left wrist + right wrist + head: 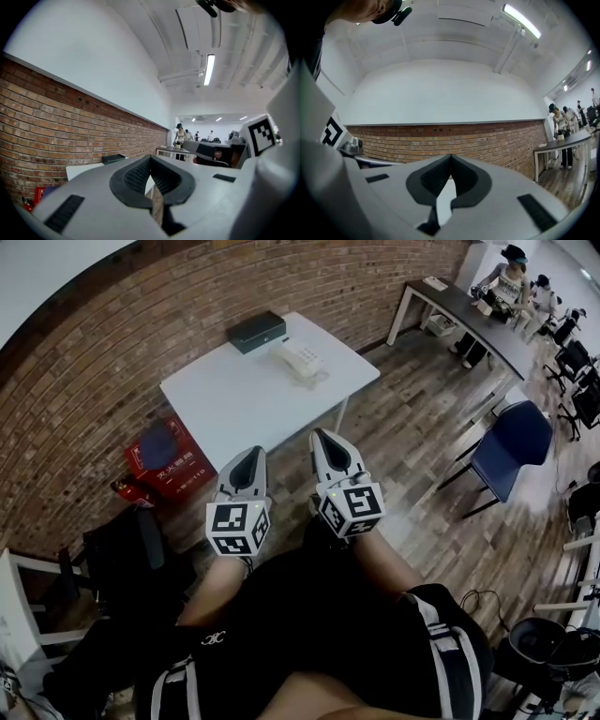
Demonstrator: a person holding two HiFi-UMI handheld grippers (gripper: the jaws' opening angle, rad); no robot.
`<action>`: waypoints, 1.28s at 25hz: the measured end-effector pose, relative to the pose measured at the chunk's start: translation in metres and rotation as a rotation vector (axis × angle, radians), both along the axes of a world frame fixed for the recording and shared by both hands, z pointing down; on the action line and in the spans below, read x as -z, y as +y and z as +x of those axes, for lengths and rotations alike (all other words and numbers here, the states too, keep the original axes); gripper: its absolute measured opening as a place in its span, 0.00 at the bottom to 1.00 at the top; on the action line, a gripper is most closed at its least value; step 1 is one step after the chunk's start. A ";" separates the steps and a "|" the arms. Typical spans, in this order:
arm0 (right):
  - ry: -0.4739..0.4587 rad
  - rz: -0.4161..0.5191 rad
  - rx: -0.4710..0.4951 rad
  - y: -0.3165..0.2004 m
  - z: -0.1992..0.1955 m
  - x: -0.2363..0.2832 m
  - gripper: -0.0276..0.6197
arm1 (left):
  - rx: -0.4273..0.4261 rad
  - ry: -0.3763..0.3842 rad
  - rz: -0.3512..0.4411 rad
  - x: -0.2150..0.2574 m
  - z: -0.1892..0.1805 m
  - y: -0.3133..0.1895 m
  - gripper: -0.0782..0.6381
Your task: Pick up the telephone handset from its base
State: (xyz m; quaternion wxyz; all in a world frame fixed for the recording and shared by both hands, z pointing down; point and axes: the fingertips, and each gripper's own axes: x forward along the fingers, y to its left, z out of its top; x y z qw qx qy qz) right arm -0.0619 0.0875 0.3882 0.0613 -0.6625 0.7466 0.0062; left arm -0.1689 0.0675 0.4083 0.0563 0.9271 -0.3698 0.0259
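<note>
A white telephone (300, 359) with its handset lying on the base stands near the far right side of a white table (234, 404). Both grippers hover side by side short of the table's near edge, well away from the phone. My left gripper (247, 455) points toward the table with its jaws together and nothing between them; in the left gripper view its tips (150, 158) meet. The right gripper (322, 435) is likewise shut and empty, its tips (451, 156) closed against the brick wall. The phone is hidden in both gripper views.
A dark flat box (256, 331) sits at the table's back edge, by the brick wall. A red box (169, 460) lies on the floor left of the table. A blue chair (511, 442) stands to the right. Several people stand by a dark desk (469, 310) far right.
</note>
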 end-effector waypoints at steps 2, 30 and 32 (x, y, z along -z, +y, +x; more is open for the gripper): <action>-0.002 0.003 0.007 -0.014 0.006 -0.002 0.04 | 0.009 0.000 0.007 -0.001 0.005 -0.013 0.11; -0.068 -0.080 0.049 -0.201 0.096 -0.042 0.04 | 0.065 -0.050 -0.105 -0.042 0.090 -0.193 0.11; -0.072 -0.094 0.055 -0.217 0.103 -0.042 0.04 | 0.068 -0.056 -0.117 -0.041 0.098 -0.206 0.11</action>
